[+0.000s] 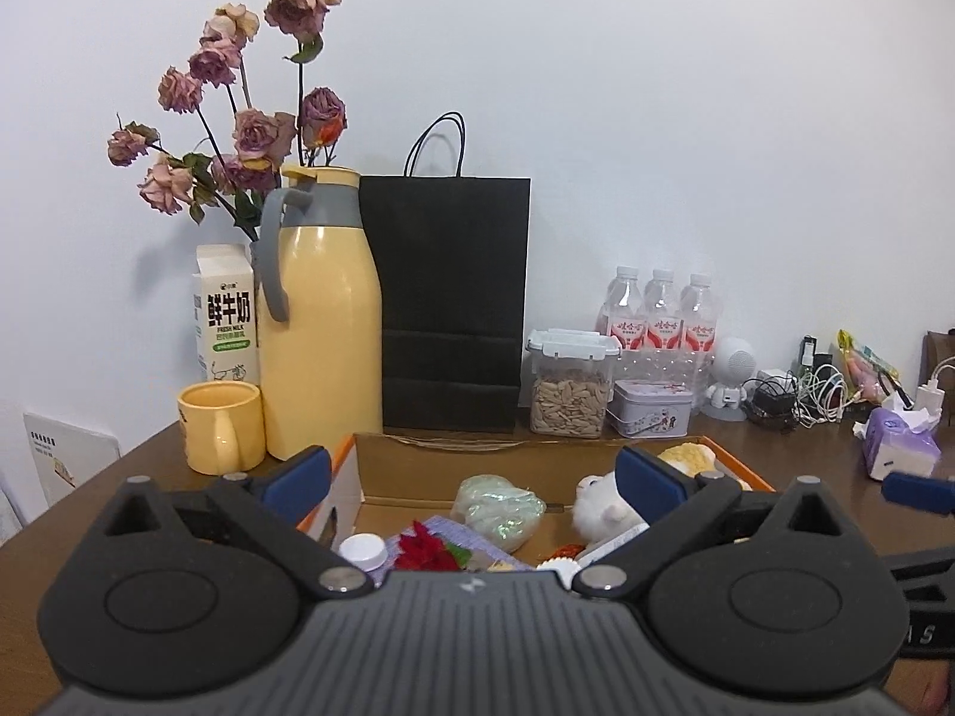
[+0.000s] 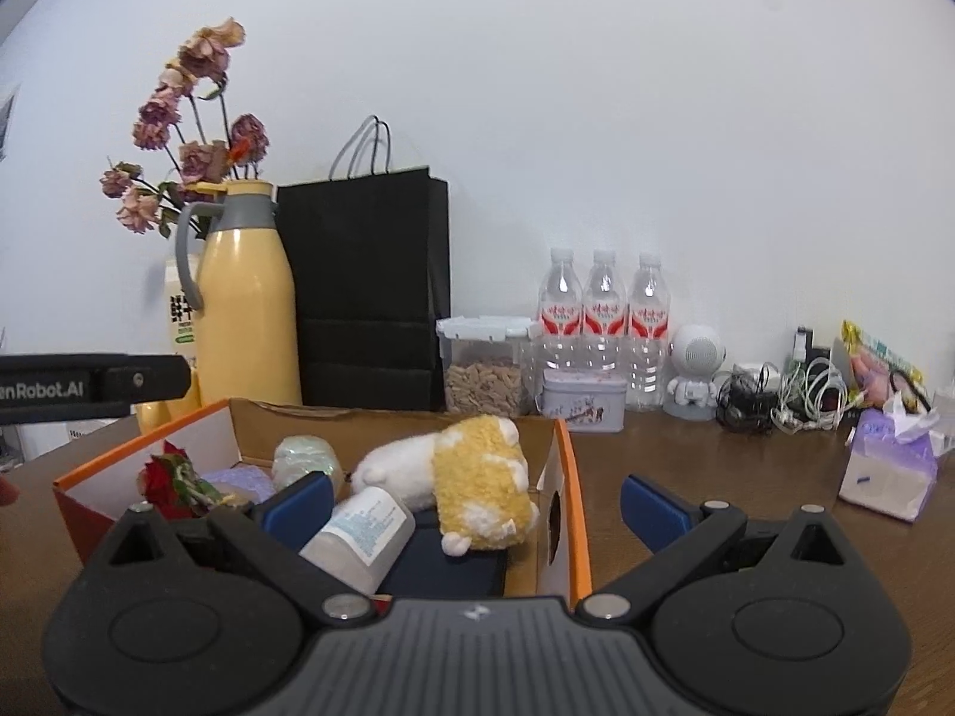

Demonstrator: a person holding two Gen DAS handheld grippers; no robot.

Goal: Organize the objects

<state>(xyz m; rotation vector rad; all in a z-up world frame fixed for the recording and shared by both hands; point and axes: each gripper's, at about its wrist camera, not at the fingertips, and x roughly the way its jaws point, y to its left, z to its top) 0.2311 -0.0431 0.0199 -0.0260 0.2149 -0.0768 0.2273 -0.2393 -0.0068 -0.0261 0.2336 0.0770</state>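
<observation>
An open cardboard box with orange edges (image 1: 418, 465) (image 2: 576, 513) sits on the brown table. Inside lie a white and yellow plush toy (image 1: 603, 507) (image 2: 477, 477), a red flower (image 1: 424, 549) (image 2: 164, 477), a white bottle (image 1: 364, 549) (image 2: 364, 537), a pale green packet (image 1: 498, 510) (image 2: 304, 456) and a dark blue flat item (image 2: 441, 567). My left gripper (image 1: 471, 483) hangs open over the box, holding nothing. My right gripper (image 2: 476, 504) is open too, straddling the box's right wall without touching it.
Behind the box stand a yellow thermos (image 1: 322, 322), a yellow mug (image 1: 221, 426), a milk carton (image 1: 227, 316), a black paper bag (image 1: 453, 298), a seed container (image 1: 570, 388), a tin (image 1: 650, 409) and three water bottles (image 1: 659, 310). Cables (image 1: 800, 394) and a tissue pack (image 1: 901, 441) lie at right.
</observation>
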